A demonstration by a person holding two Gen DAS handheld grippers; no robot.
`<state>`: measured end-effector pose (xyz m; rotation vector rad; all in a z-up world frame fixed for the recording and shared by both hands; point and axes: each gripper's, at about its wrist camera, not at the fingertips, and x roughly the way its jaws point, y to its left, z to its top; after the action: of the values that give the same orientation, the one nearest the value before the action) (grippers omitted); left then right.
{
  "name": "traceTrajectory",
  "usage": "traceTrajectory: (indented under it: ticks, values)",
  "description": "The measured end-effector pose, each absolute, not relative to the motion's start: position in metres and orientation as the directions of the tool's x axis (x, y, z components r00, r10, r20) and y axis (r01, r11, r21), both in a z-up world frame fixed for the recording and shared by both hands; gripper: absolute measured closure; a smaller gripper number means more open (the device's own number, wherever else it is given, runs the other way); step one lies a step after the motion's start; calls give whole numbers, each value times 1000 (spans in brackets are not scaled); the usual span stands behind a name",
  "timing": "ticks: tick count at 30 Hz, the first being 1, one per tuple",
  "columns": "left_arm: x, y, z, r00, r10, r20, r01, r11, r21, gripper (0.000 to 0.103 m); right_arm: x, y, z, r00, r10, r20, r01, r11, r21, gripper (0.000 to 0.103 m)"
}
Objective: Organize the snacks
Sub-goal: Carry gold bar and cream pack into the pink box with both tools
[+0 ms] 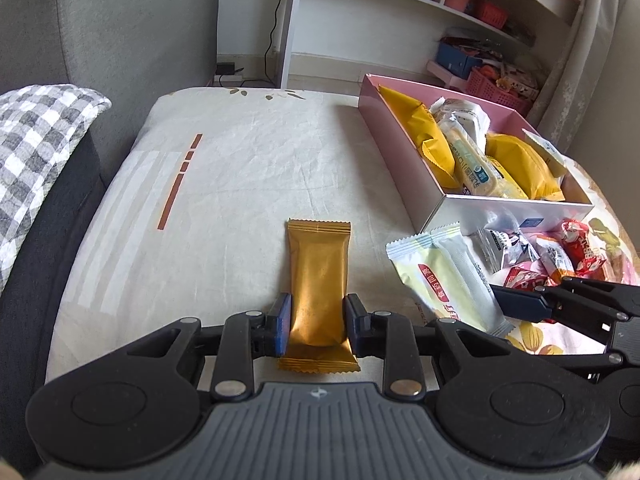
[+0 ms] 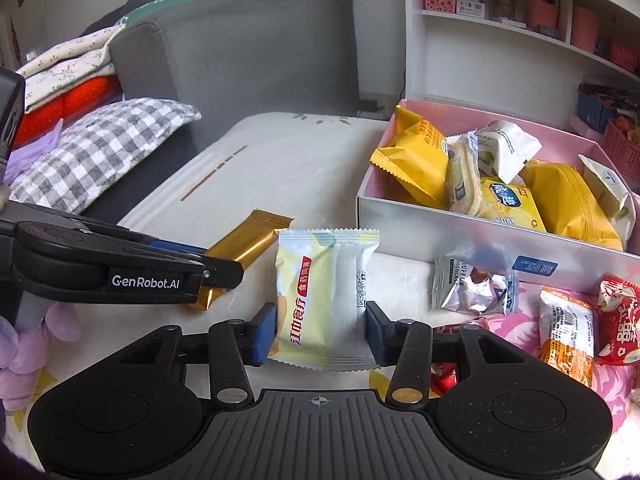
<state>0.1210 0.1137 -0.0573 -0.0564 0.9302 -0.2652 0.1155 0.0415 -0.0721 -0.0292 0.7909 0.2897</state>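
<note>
My left gripper (image 1: 318, 320) is shut on a gold snack bar (image 1: 318, 280), its blue pads pressing both sides; the bar lies lengthwise over the cloth-covered table. It also shows in the right wrist view (image 2: 244, 246), with the left gripper (image 2: 218, 268) to the left. My right gripper (image 2: 321, 330) is shut on a pale yellow-and-white snack packet (image 2: 324, 296), held upright. That packet shows in the left wrist view (image 1: 444, 276), with the right gripper (image 1: 516, 306) beside it. A pink box (image 1: 404, 136) (image 2: 440, 232) at the right holds several yellow and white snack packs.
Loose snacks lie in front of the box: a silver packet (image 2: 474, 288), an orange packet (image 2: 566, 328) and a red packet (image 2: 618, 324). A grey sofa (image 2: 248, 56) with a checked cushion (image 2: 100, 148) stands to the left. White shelves (image 1: 400, 4) stand behind.
</note>
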Motion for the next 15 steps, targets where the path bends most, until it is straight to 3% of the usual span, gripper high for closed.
traceTrajectory:
  ticks: [15]
  values:
    - [118, 119, -34, 585, -282, -760, 139, 958, -249, 78, 106, 19, -36, 687, 310, -657, -261, 949, 175, 57]
